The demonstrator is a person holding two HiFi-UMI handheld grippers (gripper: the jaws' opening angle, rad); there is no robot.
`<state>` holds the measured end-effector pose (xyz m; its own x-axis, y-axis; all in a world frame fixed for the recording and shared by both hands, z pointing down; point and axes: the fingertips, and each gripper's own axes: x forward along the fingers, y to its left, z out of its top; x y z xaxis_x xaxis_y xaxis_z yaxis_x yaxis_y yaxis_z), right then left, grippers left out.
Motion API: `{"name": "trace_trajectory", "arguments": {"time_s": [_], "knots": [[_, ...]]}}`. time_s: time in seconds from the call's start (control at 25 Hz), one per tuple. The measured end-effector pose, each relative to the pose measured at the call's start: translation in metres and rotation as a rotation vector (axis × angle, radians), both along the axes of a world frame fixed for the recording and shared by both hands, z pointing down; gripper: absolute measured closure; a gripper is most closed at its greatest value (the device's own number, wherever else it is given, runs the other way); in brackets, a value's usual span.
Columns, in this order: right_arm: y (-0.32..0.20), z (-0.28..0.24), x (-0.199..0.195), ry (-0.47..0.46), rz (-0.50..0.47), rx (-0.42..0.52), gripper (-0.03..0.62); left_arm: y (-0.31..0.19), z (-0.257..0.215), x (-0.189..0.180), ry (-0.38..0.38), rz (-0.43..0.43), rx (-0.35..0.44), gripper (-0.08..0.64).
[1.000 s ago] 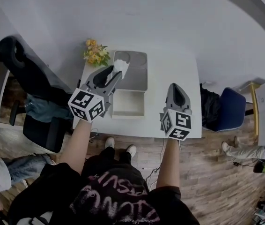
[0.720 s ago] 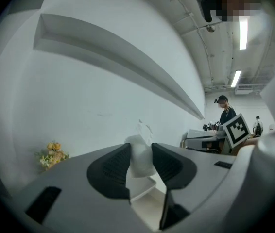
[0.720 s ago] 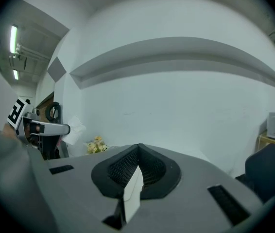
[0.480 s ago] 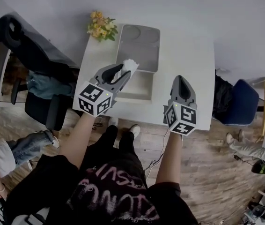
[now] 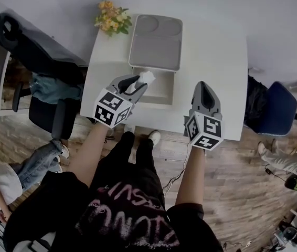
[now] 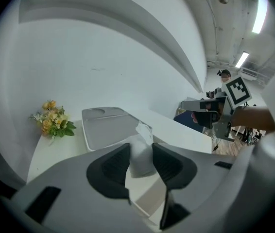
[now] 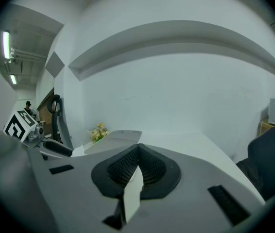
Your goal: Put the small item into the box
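- Left gripper (image 5: 137, 84): jaws closed on the small white, crumpled, soft-looking item (image 6: 140, 154). Both dark pads press its sides, and its ragged top stands out past the fingertips.
- The item is clear of the table, carried in this gripper and touching nothing else that I can see.
- The open white rectangular box (image 5: 154, 103) lies under and just ahead of the left jaws. In the left gripper view its pale inside shows in the gap below the pads.
- The box's flat grey lid (image 5: 155, 42) is folded back flat, beyond the left gripper's tips. Past that, off to the gripper's left, is a small bunch of yellow and orange flowers (image 5: 112, 17).
- Right gripper (image 5: 204, 86): jaws fully together with nothing between them. It is held over the white table top (image 5: 216, 56), to the right of the box and apart from it, with no visible part in the job.
- Step in hand, as I judge it: carrying the item over the box opening, tilted downward. The drop has not been made.
- Next move calls for:
  - a short lowering so the item sits inside the walls, not on the rim;
  - then opening the left jaws.
- The item looks light and may cling to a pad, so open wide.
- From here the rear wall and the lid hinge are the edges to stay clear of.
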<state>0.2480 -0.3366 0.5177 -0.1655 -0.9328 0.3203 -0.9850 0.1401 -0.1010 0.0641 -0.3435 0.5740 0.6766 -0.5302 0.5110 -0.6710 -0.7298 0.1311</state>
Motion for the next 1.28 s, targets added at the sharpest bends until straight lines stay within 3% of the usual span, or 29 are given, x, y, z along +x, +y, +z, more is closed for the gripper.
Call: {"name": "trace_trajectory", "arguments": {"time_s": [0.16,0.28,0.56,0.8,1.28], "knots": [[0.001,0.004,0.001,-0.003,0.002,-0.008,0.581,-0.001,0.013,0.0,-0.059,0.019,-0.009,0.406],[0.001,0.008,0.002,-0.005,0.003,-0.015,0.581,-0.003,0.015,0.001,-0.057,0.015,-0.017,0.348],[-0.003,0.012,0.005,-0.013,0.009,-0.018,0.581,-0.005,0.019,0.002,-0.054,0.02,-0.027,0.354],[-0.003,0.008,0.002,-0.013,0.011,-0.011,0.581,-0.01,0.005,0.001,-0.018,-0.003,0.0,0.405],[-0.002,-0.029,-0.004,0.0,0.004,0.05,0.581,-0.031,-0.065,-0.011,0.067,-0.109,0.164,0.557]]}}
